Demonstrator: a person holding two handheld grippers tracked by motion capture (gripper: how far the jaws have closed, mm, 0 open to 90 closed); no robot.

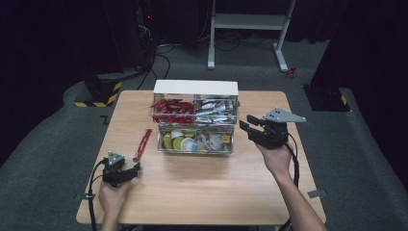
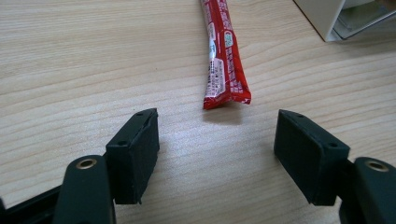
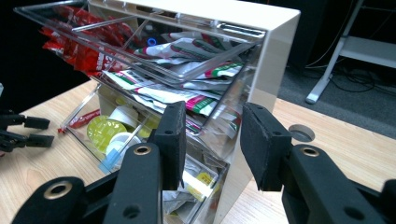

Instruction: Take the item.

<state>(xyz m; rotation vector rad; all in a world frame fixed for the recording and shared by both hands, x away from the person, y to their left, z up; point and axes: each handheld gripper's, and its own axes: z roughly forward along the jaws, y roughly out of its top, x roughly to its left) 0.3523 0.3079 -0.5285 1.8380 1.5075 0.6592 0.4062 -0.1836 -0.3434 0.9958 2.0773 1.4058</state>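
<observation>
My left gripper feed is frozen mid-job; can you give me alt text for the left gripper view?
A red snack stick packet lies flat on the wooden table, its near end just beyond the open left gripper, whose two black jaws stand wide apart and touch nothing. A corner of the white organizer box shows at the top right.

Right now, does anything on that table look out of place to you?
Yes: one red sachet lies alone on the wooden table, left of the clear organiser, while other red sachets fill its upper left bin. The left gripper has its jaws open just short of the stray's near end.
</observation>
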